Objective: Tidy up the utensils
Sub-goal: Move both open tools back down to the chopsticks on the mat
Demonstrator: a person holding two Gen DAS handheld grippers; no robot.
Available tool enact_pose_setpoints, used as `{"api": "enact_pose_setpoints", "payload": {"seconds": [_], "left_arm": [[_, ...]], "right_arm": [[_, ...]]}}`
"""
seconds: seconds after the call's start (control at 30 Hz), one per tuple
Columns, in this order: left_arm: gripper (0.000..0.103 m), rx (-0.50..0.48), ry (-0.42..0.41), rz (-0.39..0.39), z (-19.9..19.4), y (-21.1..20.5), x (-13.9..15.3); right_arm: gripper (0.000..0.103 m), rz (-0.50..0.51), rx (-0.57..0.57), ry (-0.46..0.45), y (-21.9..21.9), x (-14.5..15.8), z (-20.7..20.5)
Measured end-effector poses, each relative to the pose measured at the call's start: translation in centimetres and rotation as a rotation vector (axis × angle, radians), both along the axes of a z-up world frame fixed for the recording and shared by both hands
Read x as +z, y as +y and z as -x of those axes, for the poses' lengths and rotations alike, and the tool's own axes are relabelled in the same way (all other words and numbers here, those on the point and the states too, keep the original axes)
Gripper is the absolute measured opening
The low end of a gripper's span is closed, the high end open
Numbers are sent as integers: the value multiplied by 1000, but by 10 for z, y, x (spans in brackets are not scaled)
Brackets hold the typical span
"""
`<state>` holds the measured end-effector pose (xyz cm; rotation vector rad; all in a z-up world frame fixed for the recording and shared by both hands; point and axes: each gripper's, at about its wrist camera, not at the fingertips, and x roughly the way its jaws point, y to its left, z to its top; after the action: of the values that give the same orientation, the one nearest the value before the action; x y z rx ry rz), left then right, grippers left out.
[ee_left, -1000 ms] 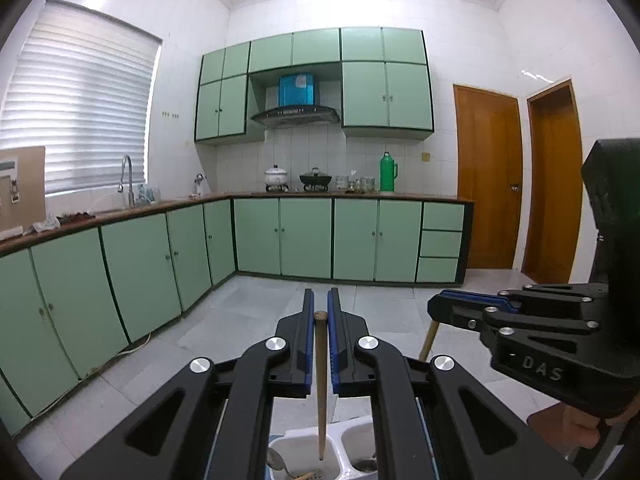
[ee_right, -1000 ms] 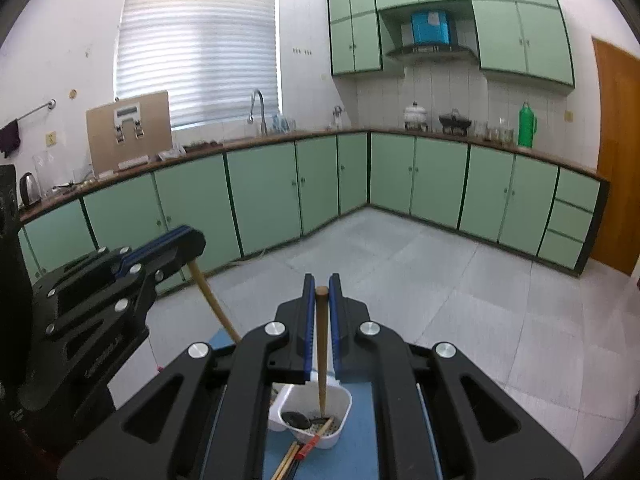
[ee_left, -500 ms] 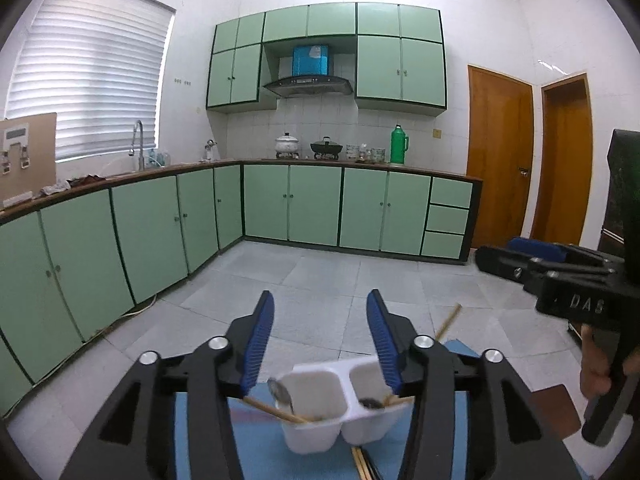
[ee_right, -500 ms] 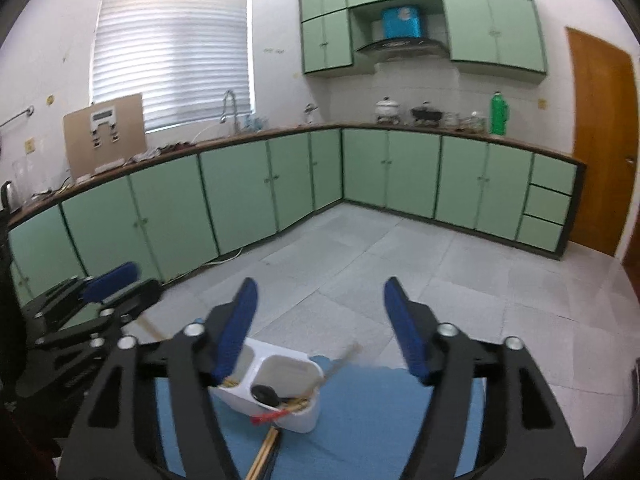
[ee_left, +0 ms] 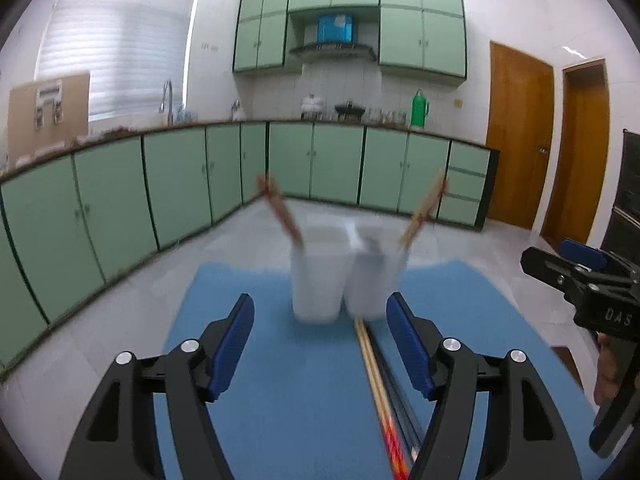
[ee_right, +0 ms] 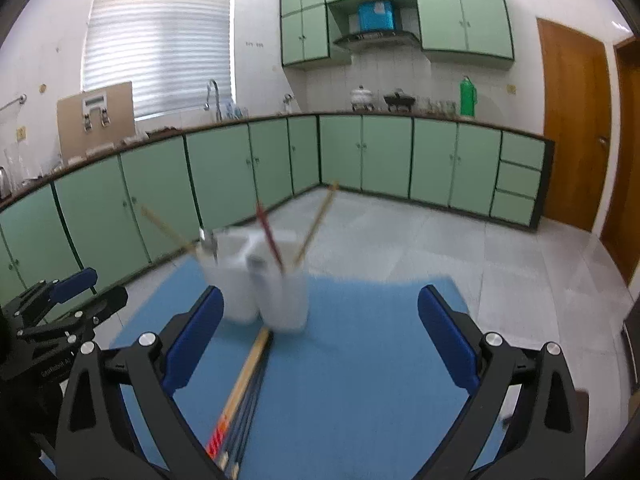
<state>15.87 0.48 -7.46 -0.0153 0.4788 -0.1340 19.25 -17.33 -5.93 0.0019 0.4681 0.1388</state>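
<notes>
A white two-compartment holder stands on the blue mat, blurred. Two wooden chopsticks lean out of its left compartment and two out of its right. More chopsticks lie on the mat, touching the holder's base. The left gripper and right gripper have just been opening their jaws; nothing sits between them.

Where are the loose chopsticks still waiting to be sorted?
The loose chopsticks lie on the blue mat just in front of the white holder, running back toward the left claw's right-hand side.
</notes>
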Motion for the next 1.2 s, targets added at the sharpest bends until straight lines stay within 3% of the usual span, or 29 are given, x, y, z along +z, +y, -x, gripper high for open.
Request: {"api": "enact_pose_setpoints", "payload": {"seconds": [0.2,0.33,0.73,0.8,0.93,1.2], "left_arm": [[68,23,89,-33,21,6,-49],[68,28,124,-67,34,3,-69],[68,4,186,-117,49,-3,-81],[68,7,193,-120,50,-2,-81],[68,13,222,-118,52,2,-85],[68,36,256,-95,52,17,-89]], "right_arm": [[95,-17,-39,89,6,-54,26],[95,-20,-38,141,12,-75,40],[93,40,20,244,39,-118,66],[83,36,35,263,44,-121,69],[78,40,64,303,52,-126,70],[55,45,97,390,62,-137,69]]}}
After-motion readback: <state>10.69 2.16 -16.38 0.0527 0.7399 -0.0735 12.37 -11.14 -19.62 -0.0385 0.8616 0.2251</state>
